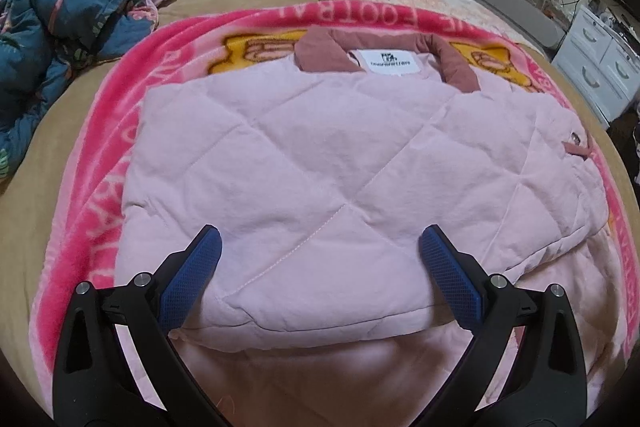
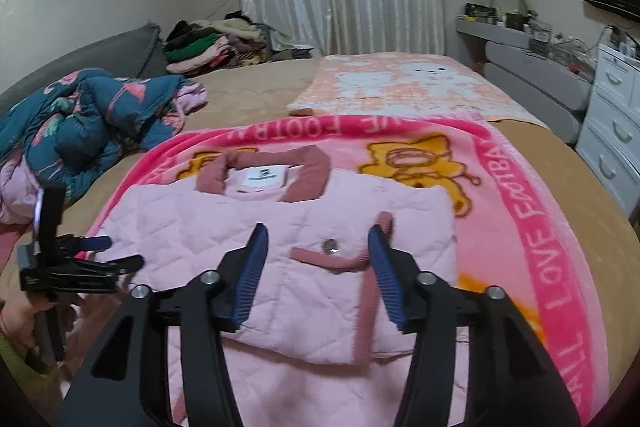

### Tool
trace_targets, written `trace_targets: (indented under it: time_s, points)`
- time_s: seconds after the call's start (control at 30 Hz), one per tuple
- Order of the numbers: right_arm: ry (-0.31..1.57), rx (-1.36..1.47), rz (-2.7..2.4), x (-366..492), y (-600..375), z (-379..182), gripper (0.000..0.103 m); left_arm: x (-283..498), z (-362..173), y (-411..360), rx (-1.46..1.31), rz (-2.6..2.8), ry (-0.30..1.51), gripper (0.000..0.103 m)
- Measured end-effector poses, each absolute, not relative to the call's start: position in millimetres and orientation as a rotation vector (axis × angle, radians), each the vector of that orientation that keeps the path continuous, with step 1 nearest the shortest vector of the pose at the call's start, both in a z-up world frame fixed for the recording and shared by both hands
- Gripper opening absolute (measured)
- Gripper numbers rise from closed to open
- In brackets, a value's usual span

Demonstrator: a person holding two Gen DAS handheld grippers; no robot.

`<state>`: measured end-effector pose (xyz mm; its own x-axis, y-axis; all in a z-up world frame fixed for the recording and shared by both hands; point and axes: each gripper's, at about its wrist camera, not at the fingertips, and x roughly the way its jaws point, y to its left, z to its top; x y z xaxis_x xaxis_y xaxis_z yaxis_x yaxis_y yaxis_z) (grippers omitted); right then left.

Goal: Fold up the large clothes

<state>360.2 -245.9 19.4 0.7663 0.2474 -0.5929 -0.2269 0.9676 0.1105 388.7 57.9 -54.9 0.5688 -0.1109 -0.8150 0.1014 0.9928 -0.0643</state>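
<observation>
A pink quilted jacket (image 1: pixel 320 147) with a dusty-rose collar (image 1: pixel 320 47) and a white label lies folded on a bright pink printed blanket (image 1: pixel 120 131). My left gripper (image 1: pixel 320 233) stands wide open over the jacket's near folded edge, with the fabric bulging between its blue pads. In the right wrist view the jacket (image 2: pixel 208 227) shows a rose-trimmed pocket flap with a snap button (image 2: pixel 331 247). My right gripper (image 2: pixel 318 229) hangs open just above that pocket, holding nothing. The left gripper (image 2: pixel 116 251) shows at the jacket's left edge, held by a hand.
A crumpled blue floral quilt (image 2: pixel 80 115) lies left on the tan bed (image 2: pixel 248 95). A peach blanket (image 2: pixel 400 87) lies beyond. A clothes pile (image 2: pixel 208 47) sits by the curtains. White drawers (image 2: pixel 616 131) and a grey shelf (image 2: pixel 520 35) line the right.
</observation>
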Motion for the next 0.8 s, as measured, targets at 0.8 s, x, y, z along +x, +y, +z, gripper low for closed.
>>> trace_targets:
  time_s: [0.8]
  points:
    - [0.951, -0.094, 0.237, 417.8, -168.8, -77.9, 0.083, 386.6, -75.5, 63.5, -0.038, -0.144, 0.958, 0.095]
